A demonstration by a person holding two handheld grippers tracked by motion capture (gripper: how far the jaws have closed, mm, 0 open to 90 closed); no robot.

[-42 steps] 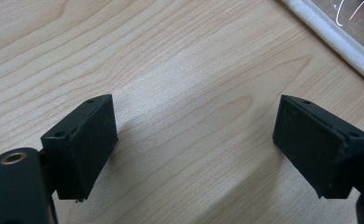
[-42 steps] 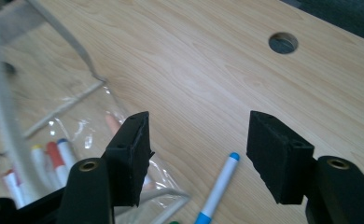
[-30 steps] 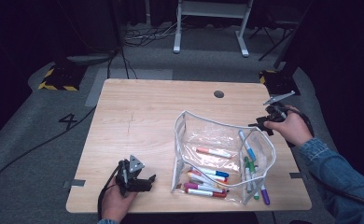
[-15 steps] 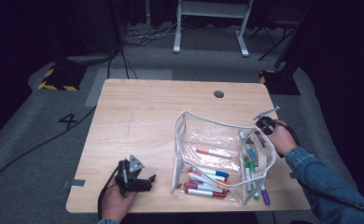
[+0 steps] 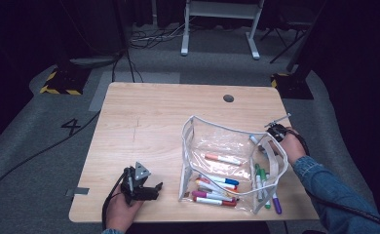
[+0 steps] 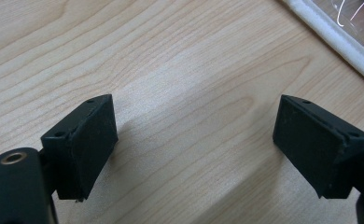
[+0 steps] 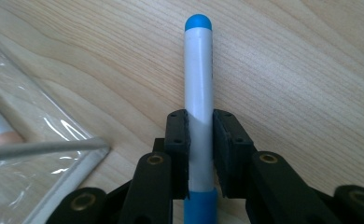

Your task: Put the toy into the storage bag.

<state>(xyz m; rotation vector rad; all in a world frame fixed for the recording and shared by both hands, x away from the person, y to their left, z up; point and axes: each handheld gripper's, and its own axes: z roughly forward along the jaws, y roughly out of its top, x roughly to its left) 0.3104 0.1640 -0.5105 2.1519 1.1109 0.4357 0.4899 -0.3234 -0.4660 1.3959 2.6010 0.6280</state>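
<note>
The right gripper point(image 7: 200, 154) has just been closing, and its fingers point(image 7: 178, 140) are now clamped on a white marker with a blue cap point(image 7: 198, 84), which lies on the bare table point(image 5: 154, 122) just beside the right end of the clear zip pouch point(image 5: 227, 146). Judging by the markers already lying inside the pouch point(image 5: 222, 159), the packing looks well along: this marker seems the only one outside it, gripped but not yet lifted or dropped in. The left gripper point(image 5: 138, 184) rests near the front edge of the table, well apart from the pouch, its fingers point(image 6: 84, 140) spread wide with only wood between them. From above, the person's right hand covers most of the grip, and the marker's lower end is cut off in the right gripper view. Whether the pouch's top is fully open there is hard to tell.
</note>
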